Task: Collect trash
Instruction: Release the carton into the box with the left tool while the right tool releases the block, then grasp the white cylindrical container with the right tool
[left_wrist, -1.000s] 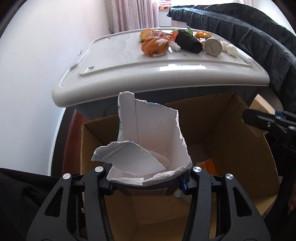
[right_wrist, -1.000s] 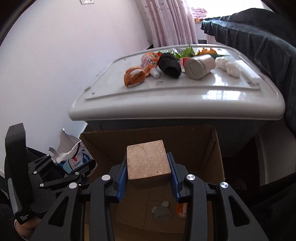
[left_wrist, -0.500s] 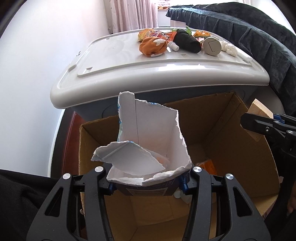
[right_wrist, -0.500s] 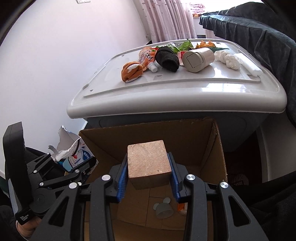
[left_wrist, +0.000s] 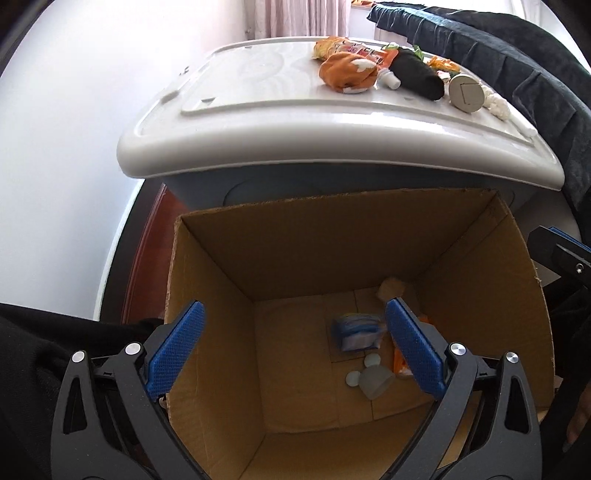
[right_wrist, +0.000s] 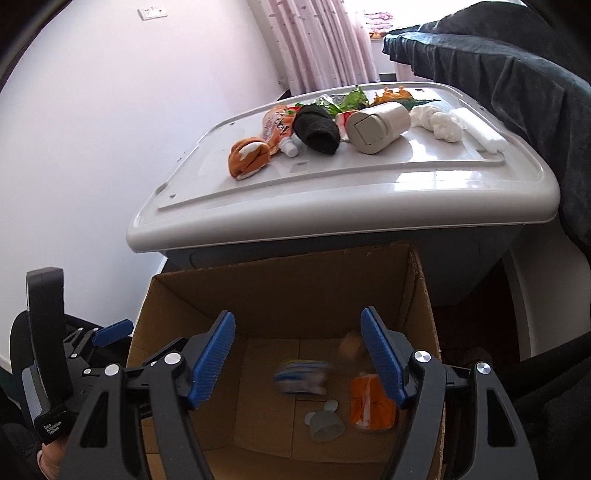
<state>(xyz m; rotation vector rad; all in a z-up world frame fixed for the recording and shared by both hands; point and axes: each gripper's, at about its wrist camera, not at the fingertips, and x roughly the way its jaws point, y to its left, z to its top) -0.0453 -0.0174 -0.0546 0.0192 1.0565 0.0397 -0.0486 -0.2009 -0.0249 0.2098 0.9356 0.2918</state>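
Note:
Both grippers hang open and empty over an open cardboard box (left_wrist: 229, 266) (right_wrist: 280, 288). My left gripper (left_wrist: 295, 339) is at the box's left side, my right gripper (right_wrist: 297, 354) at its right. On the box floor lie a blue-and-white torn carton (left_wrist: 356, 330) (right_wrist: 301, 380), a brown block (left_wrist: 389, 288) (right_wrist: 349, 345), an orange wrapper (right_wrist: 369, 402) and a grey cap (left_wrist: 375, 382) (right_wrist: 325, 424). The carton and block look blurred in the right wrist view.
Behind the box stands a grey bin with a white lid (left_wrist: 258, 110) (right_wrist: 332, 192). On the lid lie an orange sock (right_wrist: 247, 157), a black sock (right_wrist: 317, 127), a beige cylinder (right_wrist: 376, 127), white wads (right_wrist: 439, 122) and wrappers. A dark fabric (right_wrist: 517, 74) hangs at right.
Both grippers opened. The torn carton dropped from the left one and the brown block from the right one; both now lie in the box.

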